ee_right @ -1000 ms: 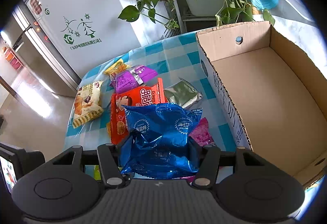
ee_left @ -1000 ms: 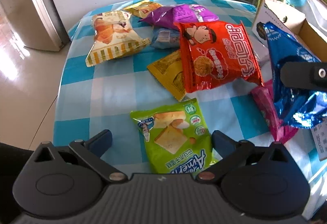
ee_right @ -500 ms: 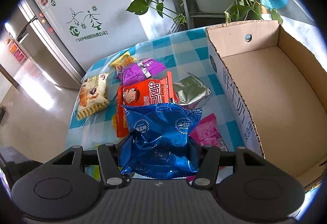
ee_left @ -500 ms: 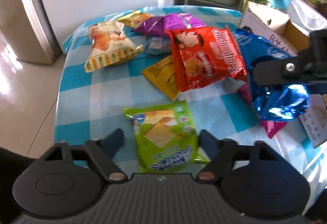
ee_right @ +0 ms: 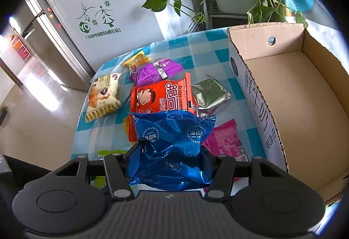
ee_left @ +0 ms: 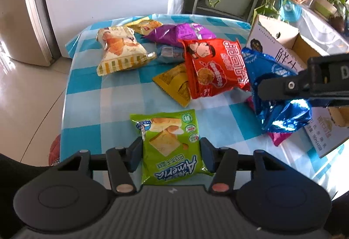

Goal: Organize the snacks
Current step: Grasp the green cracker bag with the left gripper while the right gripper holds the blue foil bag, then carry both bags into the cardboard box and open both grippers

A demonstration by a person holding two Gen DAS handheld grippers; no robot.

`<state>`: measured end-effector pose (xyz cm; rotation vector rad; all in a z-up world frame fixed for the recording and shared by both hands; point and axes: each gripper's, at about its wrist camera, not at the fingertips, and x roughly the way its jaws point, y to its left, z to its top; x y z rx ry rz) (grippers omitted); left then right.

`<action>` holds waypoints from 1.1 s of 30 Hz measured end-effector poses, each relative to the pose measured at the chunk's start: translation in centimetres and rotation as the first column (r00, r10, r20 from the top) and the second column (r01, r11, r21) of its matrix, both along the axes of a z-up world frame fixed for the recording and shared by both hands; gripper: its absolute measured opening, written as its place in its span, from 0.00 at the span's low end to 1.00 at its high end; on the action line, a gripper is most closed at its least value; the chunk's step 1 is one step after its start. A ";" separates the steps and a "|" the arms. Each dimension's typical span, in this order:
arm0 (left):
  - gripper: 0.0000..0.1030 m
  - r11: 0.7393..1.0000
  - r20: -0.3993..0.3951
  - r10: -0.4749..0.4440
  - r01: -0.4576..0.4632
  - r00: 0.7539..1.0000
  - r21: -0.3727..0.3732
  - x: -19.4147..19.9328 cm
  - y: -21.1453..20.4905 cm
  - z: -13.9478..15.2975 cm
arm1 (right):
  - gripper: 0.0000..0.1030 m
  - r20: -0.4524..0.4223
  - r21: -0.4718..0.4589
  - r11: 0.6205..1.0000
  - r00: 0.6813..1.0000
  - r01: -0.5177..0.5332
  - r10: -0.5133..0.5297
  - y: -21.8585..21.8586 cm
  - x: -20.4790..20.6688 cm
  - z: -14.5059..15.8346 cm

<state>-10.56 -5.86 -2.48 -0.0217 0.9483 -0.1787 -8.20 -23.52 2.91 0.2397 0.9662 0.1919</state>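
Green foil sits now between the fingers of our left gripper [ee_left: 171, 153]: the jaws have just been closing, and they press the green snack bag [ee_left: 169, 145] from both sides near its lower half. Our right gripper [ee_right: 168, 165] is closed on the crumpled blue snack bag [ee_right: 172, 147], which hangs off the checked tablecloth [ee_left: 122, 99]. To the right of this gripper, very near, stands the open cardboard box [ee_right: 261, 108], and we see nothing in the part of it that shows.

Ahead of the left gripper the other packets lie in a loose heap: the red snack bag [ee_left: 213, 66] partly over a yellow packet [ee_left: 174, 84], with a purple bag [ee_left: 181, 32] and a cream croissant bag [ee_left: 120, 53] further away.

We judge that both bags must go to the box. The risk is slipping: the foil is smooth and puffy with air, so a fast swing could let a bag slide out. Also the two grippers are close together, and they could collide at the box wall.
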 end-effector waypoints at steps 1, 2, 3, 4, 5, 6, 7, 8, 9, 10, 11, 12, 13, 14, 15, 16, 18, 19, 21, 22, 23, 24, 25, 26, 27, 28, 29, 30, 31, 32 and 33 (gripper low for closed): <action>0.52 1.000 0.003 0.002 -0.002 1.000 -0.004 0.0 0.1 0.1 | 0.60 0.000 0.001 1.000 1.000 -0.001 0.001 0.0 0.0 0.0; 0.52 1.000 0.007 0.005 -0.005 1.000 -0.010 0.0 0.2 0.3 | 0.60 0.000 0.002 1.000 1.000 -0.001 0.001 -0.1 0.0 0.0; 0.52 1.000 0.011 0.008 -0.008 1.000 -0.017 -0.1 0.3 0.4 | 0.60 0.000 0.002 1.000 1.000 0.000 0.000 -0.1 -0.1 0.0; 0.52 1.000 0.015 0.011 -0.011 1.000 -0.021 -0.1 0.4 0.6 | 0.60 0.000 0.003 1.000 1.000 0.000 0.000 -0.2 -0.1 0.1; 0.52 1.000 0.021 0.014 -0.013 1.000 -0.023 -0.2 0.5 0.8 | 0.60 0.001 0.004 1.000 1.000 0.000 0.000 -0.2 -0.1 0.1; 0.52 1.000 0.029 0.017 -0.016 0.999 -0.021 -0.2 0.5 1.0 | 0.60 0.002 0.007 1.000 1.000 -0.002 0.002 -0.2 -0.1 0.1; 0.52 1.000 0.034 0.018 -0.017 0.999 -0.019 -0.2 0.6 1.1 | 0.60 0.002 0.009 1.000 1.000 -0.004 0.004 -0.2 -0.2 0.2; 0.52 1.000 0.038 0.019 -0.018 0.999 -0.018 -0.3 0.6 1.3 | 0.60 0.003 0.010 1.000 1.000 -0.008 0.008 -0.1 -0.2 0.2; 0.52 1.000 0.040 0.021 -0.020 0.999 -0.021 -0.3 0.6 1.4 | 0.60 0.003 0.010 1.000 1.000 -0.012 0.012 -0.1 -0.2 0.2; 0.52 0.999 0.043 0.022 -0.021 0.999 -0.024 -0.4 0.6 1.6 | 0.60 0.003 0.009 1.000 1.000 -0.015 0.015 0.0 -0.2 0.2; 0.52 0.999 0.046 0.025 -0.024 0.999 -0.025 -0.5 0.6 1.7 | 0.60 0.004 0.008 1.000 1.000 -0.017 0.017 0.1 -0.2 0.2; 0.52 0.999 0.051 0.028 -0.027 0.998 -0.026 -0.5 0.6 1.9 | 0.60 0.005 0.009 1.000 1.000 -0.020 0.020 0.1 -0.3 0.3; 0.52 0.999 0.055 0.030 -0.029 0.998 -0.027 -0.6 0.7 2.1 | 0.60 0.007 0.010 1.000 1.000 -0.022 0.022 0.1 -0.3 0.3; 0.52 0.999 0.059 0.032 -0.031 0.998 -0.028 -0.6 0.7 2.3 | 0.60 0.009 0.011 1.000 1.000 -0.024 0.024 0.1 -0.3 0.4; 0.52 0.999 0.064 0.035 -0.033 0.997 -0.029 -0.6 0.7 2.5 | 0.60 0.011 0.010 1.000 1.000 -0.025 0.025 0.1 -0.3 0.4; 0.52 0.999 0.072 0.037 -0.035 0.997 -0.030 -0.7 0.8 2.8 | 0.60 0.012 0.009 1.000 1.000 -0.023 0.023 0.2 -0.3 0.5; 0.52 0.999 0.096 0.037 -0.035 0.995 -0.024 -0.7 0.7 3.5 | 0.60 0.017 0.005 1.000 1.000 -0.020 0.020 0.1 -0.4 0.6; 0.52 0.999 0.106 0.038 -0.036 0.994 -0.020 -0.7 0.6 3.8 | 0.60 0.021 0.005 1.000 1.000 -0.018 0.018 0.0 -0.4 0.7; 0.52 0.999 0.122 0.042 -0.039 0.992 -0.024 -0.6 0.6 4.5 | 0.60 0.029 0.006 1.000 1.000 -0.009 0.009 -0.1 -0.4 1.0; 0.52 0.999 0.129 0.045 -0.042 0.991 -0.026 -0.5 0.5 4.8 | 0.60 0.036 0.007 1.000 0.999 -0.002 0.002 -0.3 -0.5 1.2; 0.52 0.999 0.135 0.045 -0.042 0.990 -0.025 -0.4 0.3 5.1 | 0.60 0.044 0.007 1.000 0.999 0.007 -0.007 -0.5 -0.5 1.4; 0.52 0.999 0.141 0.044 -0.041 0.989 -0.026 -0.2 0.1 5.3 | 0.60 0.051 0.008 1.000 0.999 0.016 -0.017 -0.7 -0.5 1.6; 0.52 0.999 0.145 0.041 -0.037 0.989 -0.028 -0.1 -0.1 5.6 | 0.60 0.056 0.011 1.000 0.998 0.026 -0.027 -1.0 -0.5 1.8; 0.52 0.999 0.149 0.037 -0.033 0.988 -0.031 0.1 -0.3 5.8 | 0.60 0.060 0.014 0.999 0.997 0.039 -0.040 -1.3 -0.5 2.1; 0.52 0.999 0.153 0.035 -0.030 0.988 -0.036 0.2 -0.5 6.0 | 0.60 0.064 0.013 0.999 0.997 0.050 -0.050 -1.6 -0.5 2.2; 0.52 0.999 0.157 0.033 -0.026 0.987 -0.041 0.3 -0.8 6.3 | 0.60 0.069 0.005 0.998 0.995 0.065 -0.065 -1.9 -0.6 2.4; 0.52 0.999 0.161 0.028 -0.021 0.987 -0.044 0.5 -1.1 6.4 | 0.60 0.074 -0.004 0.997 0.994 0.077 -0.076 -2.2 -0.6 2.6; 0.52 0.999 0.165 0.022 -0.014 0.986 -0.047 0.6 -1.5 6.6 | 0.60 0.079 -0.009 0.996 0.993 0.092 -0.091 -2.5 -0.6 2.7; 0.52 0.999 0.169 0.016 -0.008 0.986 -0.048 0.8 -1.8 6.8 | 0.60 0.084 -0.007 0.994 0.991 0.107 -0.106 -3.0 -0.6 3.0; 0.52 0.999 0.173 0.010 -0.002 0.985 -0.049 0.8 -2.1 7.0 | 0.60 0.089 -0.002 0.993 0.989 0.117 -0.117 -3.3 -0.6 3.1; 0.52 0.999 0.176 0.006 0.003 0.984 -0.051 1.0 -2.5 7.2 | 0.60 0.095 0.006 0.992 0.987 0.130 -0.130 -3.7 -0.6 3.3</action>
